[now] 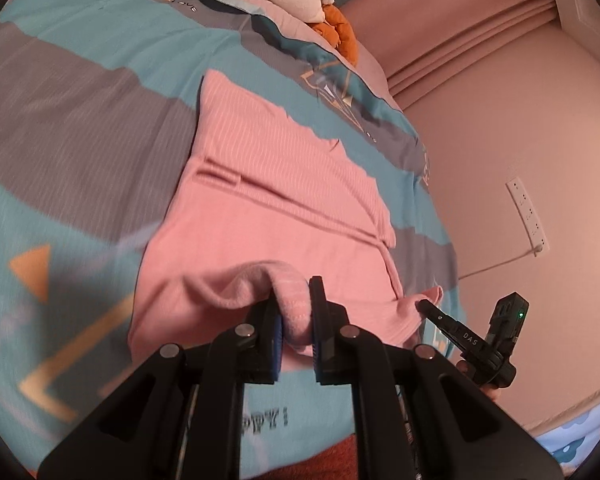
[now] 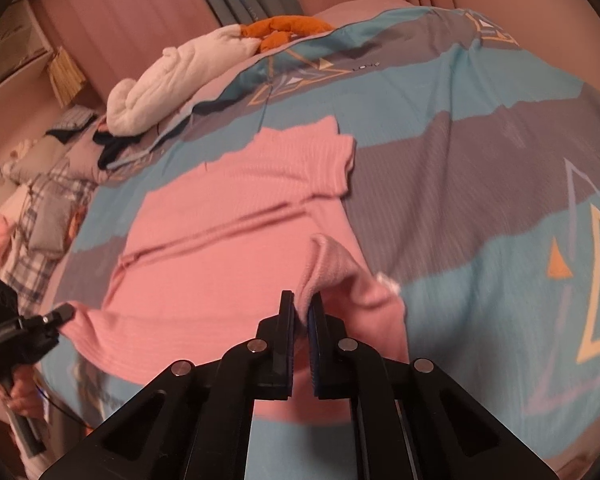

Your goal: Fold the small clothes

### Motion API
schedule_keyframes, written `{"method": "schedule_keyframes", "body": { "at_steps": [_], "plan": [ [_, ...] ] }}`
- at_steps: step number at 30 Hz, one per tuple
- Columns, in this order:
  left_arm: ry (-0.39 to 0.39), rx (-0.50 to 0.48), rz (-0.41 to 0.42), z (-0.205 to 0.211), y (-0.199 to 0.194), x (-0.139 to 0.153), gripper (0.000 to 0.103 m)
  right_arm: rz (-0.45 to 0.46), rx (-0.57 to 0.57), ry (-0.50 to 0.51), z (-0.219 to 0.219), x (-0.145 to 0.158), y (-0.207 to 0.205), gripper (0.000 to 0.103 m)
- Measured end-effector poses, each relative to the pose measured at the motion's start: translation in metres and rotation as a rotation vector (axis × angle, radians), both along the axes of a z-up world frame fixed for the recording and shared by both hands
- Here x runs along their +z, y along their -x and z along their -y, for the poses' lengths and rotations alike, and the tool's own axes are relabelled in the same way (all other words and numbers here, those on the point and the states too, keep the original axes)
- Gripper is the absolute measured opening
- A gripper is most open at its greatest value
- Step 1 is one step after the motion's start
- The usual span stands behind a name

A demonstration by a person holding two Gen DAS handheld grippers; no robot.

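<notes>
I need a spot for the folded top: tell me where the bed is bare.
Bare quilt lies beside the pink top, on the side away from the wall, and in a band between its collar and the white plush. Crowded: the clothes pile by the bed's far corner.

bedspread (image 1: 60, 128) motion-blurred, its lettering (image 1: 266, 418) half hidden

A home bedroom is shown. Most of both views is filled by a bed covered with a teal, grey and pink patterned duvet (image 2: 460, 92). A white and orange plush toy (image 2: 180, 68) is seen at upper left of the right wrist view, crumpled plaid bedding (image 2: 40, 208) at far left. Pink pleated curtains (image 1: 460, 32) and a white wall socket strip (image 1: 527, 216) are seen at right in the left wrist view.
</notes>
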State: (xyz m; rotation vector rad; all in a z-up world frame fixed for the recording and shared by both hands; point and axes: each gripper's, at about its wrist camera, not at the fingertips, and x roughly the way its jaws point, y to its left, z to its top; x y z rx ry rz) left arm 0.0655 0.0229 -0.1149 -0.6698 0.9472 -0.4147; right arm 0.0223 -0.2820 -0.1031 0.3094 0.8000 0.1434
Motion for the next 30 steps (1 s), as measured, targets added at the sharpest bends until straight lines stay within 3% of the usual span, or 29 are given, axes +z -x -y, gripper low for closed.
{"method": "schedule_keyframes", "body": {
  "at_steps": [7,11,13,15,17,20,23,30],
  "plan": [
    [0.000,0.053,-0.070,-0.009,-0.040,-0.017,0.010,-0.041,-0.073,-0.045,0.012,-0.005,-0.029,0.008],
    [-0.067,0.025,-0.039,-0.007,-0.053,-0.016,0.031,-0.024,-0.147,-0.034,0.023,0.002,-0.031,0.008],
    [-0.082,0.024,-0.048,-0.008,-0.059,-0.016,0.034,-0.011,-0.174,-0.033,0.029,0.006,-0.028,0.011],
    [-0.075,0.023,-0.058,-0.012,-0.063,-0.018,0.038,-0.005,-0.193,-0.010,0.032,0.010,-0.026,0.028],
    [-0.091,0.050,-0.051,-0.018,-0.063,-0.017,0.052,0.004,-0.199,0.001,0.035,0.012,-0.021,0.043],
    [-0.115,0.087,-0.017,-0.028,-0.061,-0.011,0.059,-0.031,-0.170,0.000,0.036,0.008,-0.025,0.045],
    [-0.099,0.088,-0.031,-0.033,-0.065,-0.015,0.059,-0.081,-0.145,0.020,0.035,-0.002,-0.033,0.048],
    [-0.202,0.044,-0.073,-0.023,-0.073,-0.034,0.058,-0.147,-0.086,0.063,0.021,-0.019,-0.047,0.049]
  ]
}}
